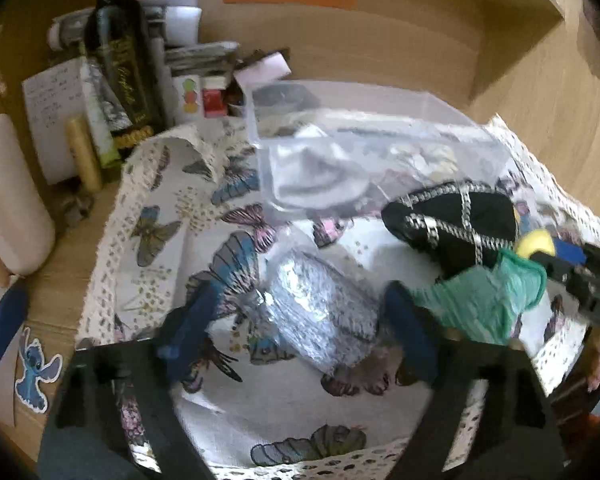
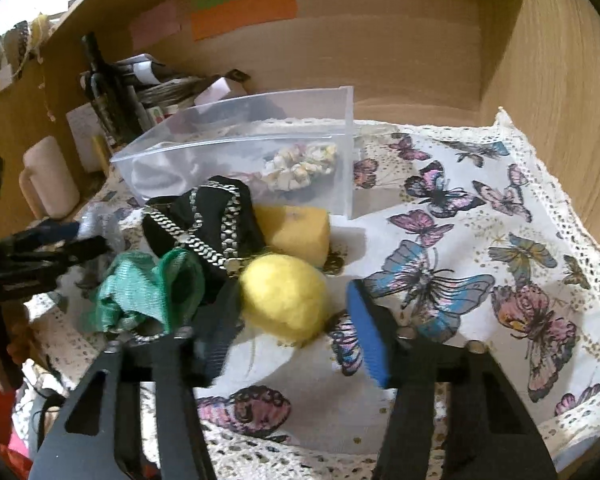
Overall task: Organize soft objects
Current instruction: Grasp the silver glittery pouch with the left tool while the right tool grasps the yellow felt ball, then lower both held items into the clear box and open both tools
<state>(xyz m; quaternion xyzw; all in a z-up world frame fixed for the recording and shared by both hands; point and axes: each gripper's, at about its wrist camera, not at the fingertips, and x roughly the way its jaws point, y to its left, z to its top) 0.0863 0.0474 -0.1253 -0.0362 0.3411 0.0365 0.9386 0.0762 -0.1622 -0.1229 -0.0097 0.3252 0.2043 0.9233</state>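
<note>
Jaws wide apart on both tools, nothing yet gripped: the right gripper (image 2: 292, 328) straddles a yellow fuzzy ball (image 2: 284, 298) lying on the butterfly-print cloth (image 2: 480, 240) that covers the table, its blue pads well clear of the ball on the right side and close on the left. The ball looks light and springy, likely to squash rather than slip, so a gentle pinch across its widest middle should do; squeezing near an edge could squirt it out sideways. Just behind it sit a yellow sponge block (image 2: 294, 230), equally soft, and a black pouch (image 2: 204, 216) draped in a metal chain, which would be the heaviest and most snag-prone piece. A crumpled green mesh cloth (image 2: 148, 292) lies touching the pouch, limp enough to be taken anywhere by a bunched fold. The left gripper (image 1: 296, 332), also open, brackets a silvery crinkled bundle (image 1: 320, 312) that looks thin and slippery, best caught across its bulk. Beyond the pile a clear zip bag (image 2: 240, 152) lies with a floral scrunchie (image 2: 300, 166) already inside. A dark bottle (image 1: 120, 52) and clutter stand against the wooden back wall.
</note>
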